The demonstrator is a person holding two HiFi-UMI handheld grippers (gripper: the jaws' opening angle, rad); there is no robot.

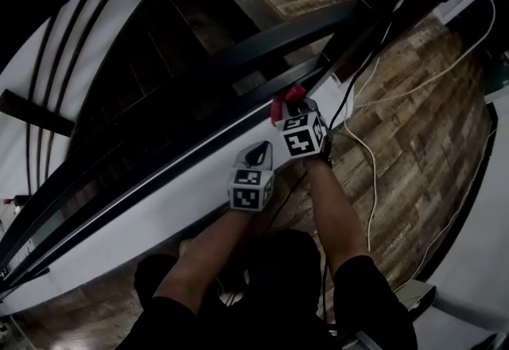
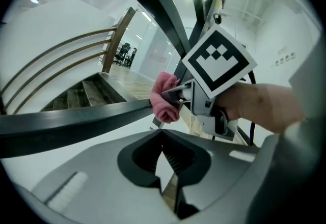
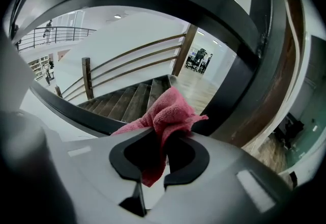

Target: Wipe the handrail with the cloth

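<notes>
- Right gripper [image 3: 165,139]: dark fingers [image 3: 196,159] clamped on a bunched pink terry cloth [image 3: 170,108]. A tail of it hangs down between them and the bulk sticks out ahead.
- Cloth [image 1: 280,106] sits against the dark, curved metal handrail [image 1: 199,141], close to the upright post at the rail's upper end. It appears to touch the rail.
- Left gripper [image 2: 163,151]: fingers [image 2: 137,159] drawn nearly together with nothing between them. It is just beside the right gripper, low against the white stair wall and off the rail.
- Handrail [image 2: 76,118] runs long, down and away to the person's left.
- Progress, as a judgement: the cloth is gripped and brought to the rail, so wiping can go on.
- No streak, damp or dust line shows on the dark surface. Can't tell which stretch is done.
- Likely left: the long run down-left of the cloth.
</notes>
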